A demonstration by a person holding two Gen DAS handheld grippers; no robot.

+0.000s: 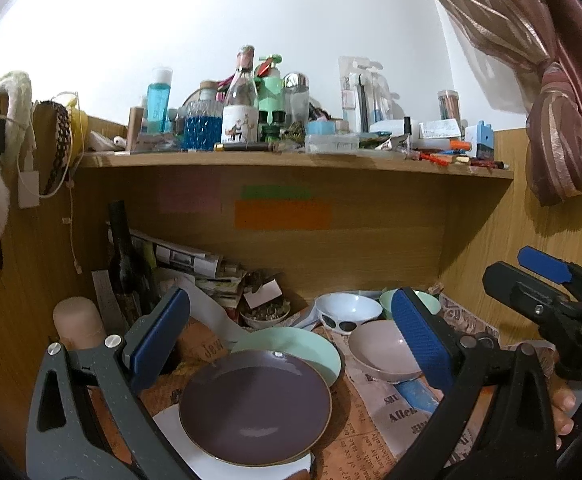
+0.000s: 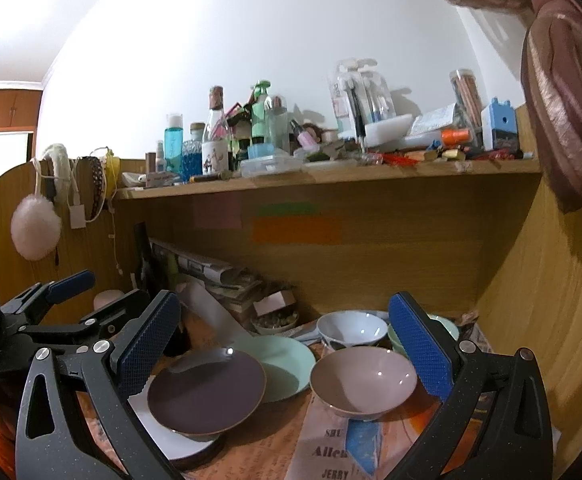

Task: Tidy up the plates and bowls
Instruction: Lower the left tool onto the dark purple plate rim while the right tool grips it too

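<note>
A purple plate (image 1: 255, 404) lies on a white plate (image 1: 251, 462), with a mint green plate (image 1: 291, 350) behind it. A pink bowl (image 1: 381, 350), a white bowl with dark ovals (image 1: 347, 312) and a mint bowl (image 1: 409, 300) sit to the right. My left gripper (image 1: 291, 340) is open above the plates, holding nothing. My right gripper (image 2: 291, 352) is open above the purple plate (image 2: 207, 390) and the pink bowl (image 2: 363, 380), holding nothing. The right gripper also shows in the left wrist view (image 1: 547, 284).
Newspaper (image 2: 331, 448) covers the desk. A dark bottle (image 1: 125, 264), stacked papers (image 1: 195, 264) and a small dish of bits (image 1: 265, 314) stand at the back. A cluttered wooden shelf (image 1: 291, 162) hangs overhead. Wooden walls close both sides.
</note>
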